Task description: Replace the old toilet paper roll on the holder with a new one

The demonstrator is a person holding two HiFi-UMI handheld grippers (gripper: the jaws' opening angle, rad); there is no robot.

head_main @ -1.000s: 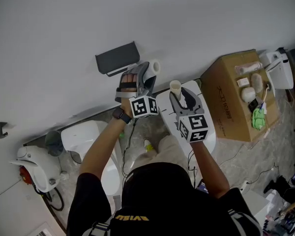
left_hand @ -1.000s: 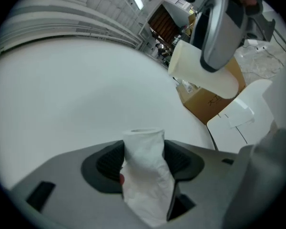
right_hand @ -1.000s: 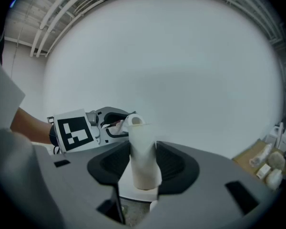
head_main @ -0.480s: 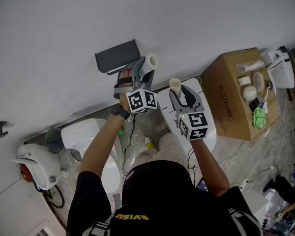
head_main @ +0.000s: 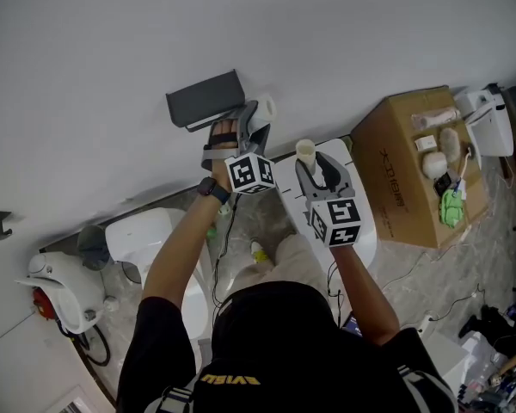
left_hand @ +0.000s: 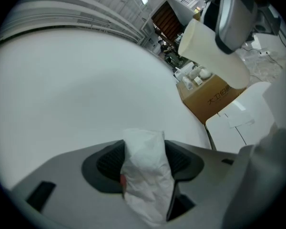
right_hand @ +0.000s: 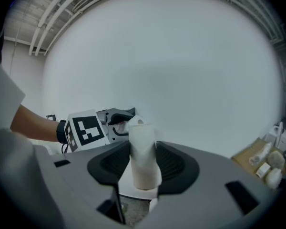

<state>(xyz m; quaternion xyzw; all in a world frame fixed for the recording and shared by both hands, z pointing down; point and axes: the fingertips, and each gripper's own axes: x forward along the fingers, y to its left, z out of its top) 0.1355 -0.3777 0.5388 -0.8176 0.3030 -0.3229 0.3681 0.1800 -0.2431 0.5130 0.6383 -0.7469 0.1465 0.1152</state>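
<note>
A dark grey paper holder (head_main: pixel 205 100) hangs on the white wall. My left gripper (head_main: pixel 258 117) sits just right of it and a little below, shut on a small white toilet paper roll (head_main: pixel 266 107). In the left gripper view the crumpled white paper (left_hand: pixel 144 175) fills the gap between the jaws. My right gripper (head_main: pixel 310 166) stays over the white toilet lid (head_main: pixel 364 224), shut on an upright cream cardboard tube (head_main: pixel 306 152). That tube (right_hand: pixel 143 156) stands squeezed between the jaws in the right gripper view, with the left gripper (right_hand: pixel 118 120) behind it.
An open cardboard box (head_main: pixel 402 179) with several small items stands on the floor at the right, next to a white appliance (head_main: pixel 490 126). A second white fixture (head_main: pixel 146 237) is at the left. The wall (head_main: pixel 112 41) is close ahead.
My left gripper has carried the white roll up the picture, closer to the wall and the holder's right end. The right gripper and its tube have stayed put.
</note>
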